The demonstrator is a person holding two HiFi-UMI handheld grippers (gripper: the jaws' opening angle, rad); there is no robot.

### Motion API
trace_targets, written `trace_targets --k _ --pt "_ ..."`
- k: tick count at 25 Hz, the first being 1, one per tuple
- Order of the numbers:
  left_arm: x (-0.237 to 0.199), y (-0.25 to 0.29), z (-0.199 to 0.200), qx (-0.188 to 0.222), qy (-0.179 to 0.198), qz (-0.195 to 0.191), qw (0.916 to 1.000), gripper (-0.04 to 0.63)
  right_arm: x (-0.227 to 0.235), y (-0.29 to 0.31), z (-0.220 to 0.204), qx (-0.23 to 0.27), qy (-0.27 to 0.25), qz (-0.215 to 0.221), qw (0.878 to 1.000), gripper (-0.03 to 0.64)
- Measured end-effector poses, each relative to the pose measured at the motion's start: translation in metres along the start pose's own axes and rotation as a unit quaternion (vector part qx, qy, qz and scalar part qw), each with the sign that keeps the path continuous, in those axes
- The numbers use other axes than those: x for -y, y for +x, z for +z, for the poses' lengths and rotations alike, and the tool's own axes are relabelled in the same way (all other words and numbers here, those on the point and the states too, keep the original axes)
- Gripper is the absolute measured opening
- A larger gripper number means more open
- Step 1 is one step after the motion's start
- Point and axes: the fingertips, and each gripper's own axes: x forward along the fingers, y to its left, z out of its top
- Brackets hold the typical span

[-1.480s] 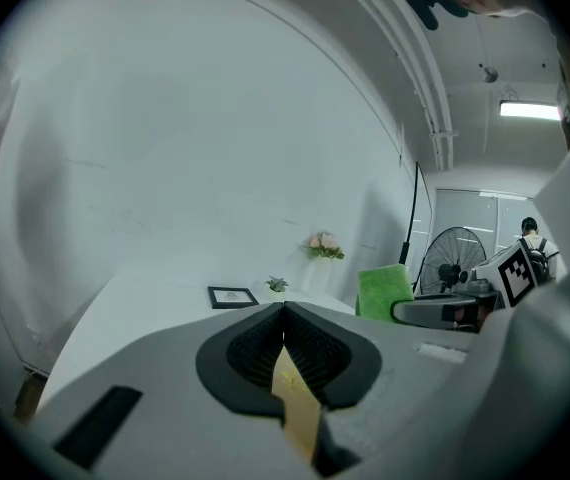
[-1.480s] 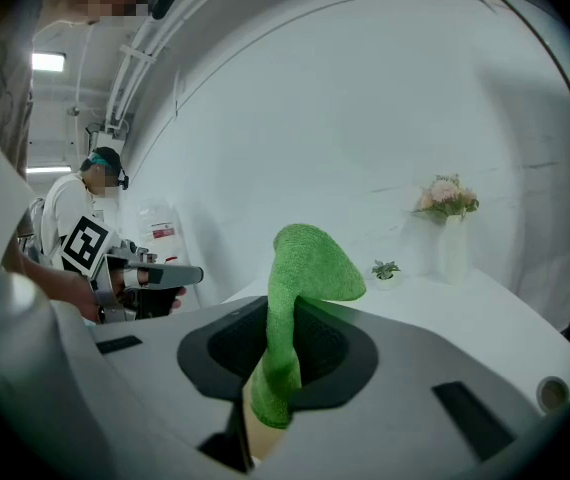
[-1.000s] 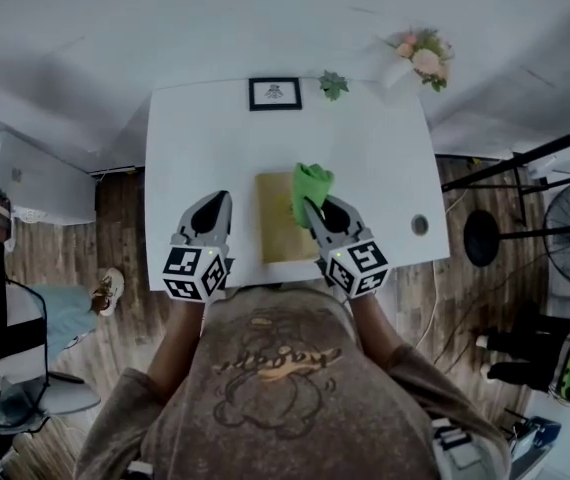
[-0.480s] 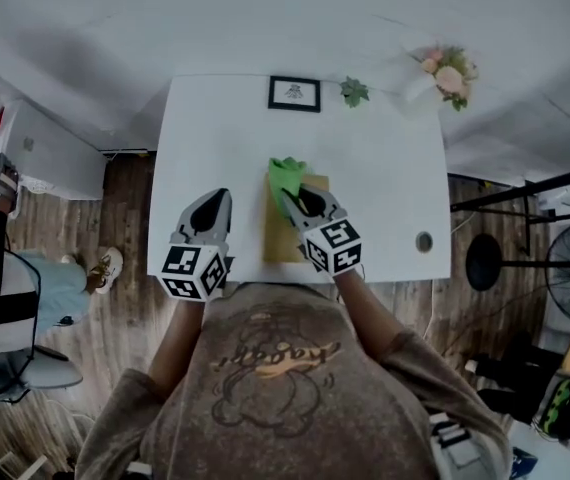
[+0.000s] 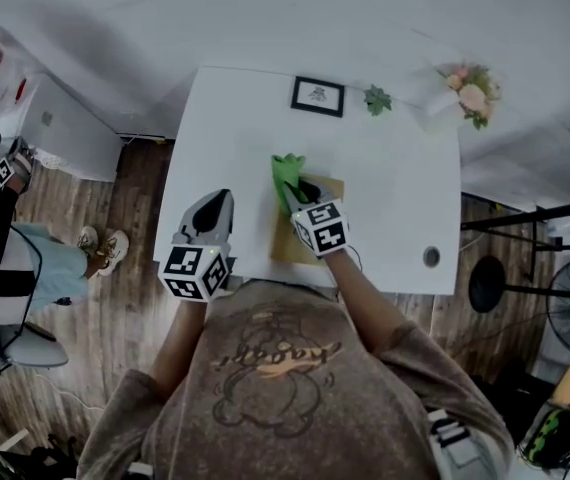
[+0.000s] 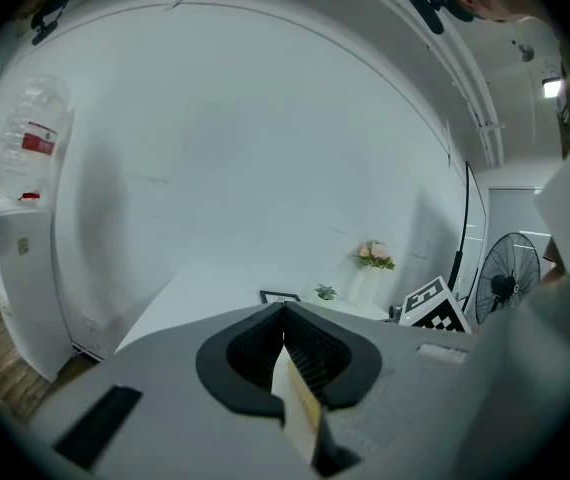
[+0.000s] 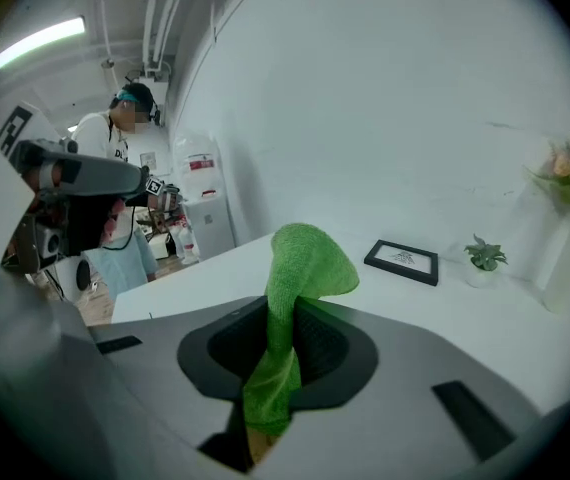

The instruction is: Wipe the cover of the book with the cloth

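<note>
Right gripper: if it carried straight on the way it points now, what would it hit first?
Beyond the green cloth clamped in the right gripper, its line runs over bare white table, left of the picture frame; likely the table top or back wall first, depth unclear.

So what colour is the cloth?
The cloth is bright green; right gripper view shows it best.
</note>
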Motion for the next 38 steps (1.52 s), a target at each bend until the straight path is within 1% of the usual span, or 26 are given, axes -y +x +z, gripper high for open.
trace_targets --k 6,11,20,32,38 --pt "-0.006 -0.006 -0.002 0.001 -0.007 0.014 0.9999 0.003 -0.005 0.012 -0.013 -0.046 -0.016 0.001 0.999 0.061" --pt "-0.007 -0.008 -0.004 0.002 -0.008 0.019 0.9998 0.003 -0.003 0.018 -0.023 -0.062 -0.025 -0.001 0.998 0.061" --pt "-0.001 0.0 -0.003 0.0 -0.008 0.012 0.9999 0.004 0.015 0.018 -0.027 -0.074 -0.026 0.001 0.997 0.063" --pt "0.013 0.013 -0.006 -0.009 -0.007 -0.004 0.9999 0.003 0.057 -0.006 -0.037 -0.075 -0.008 -0.032 0.997 0.063" --pt "0.02 0.019 -0.008 -0.012 -0.008 -0.012 0.9998 0.003 0.081 -0.018 -0.044 -0.057 -0.002 -0.05 0.997 0.063"
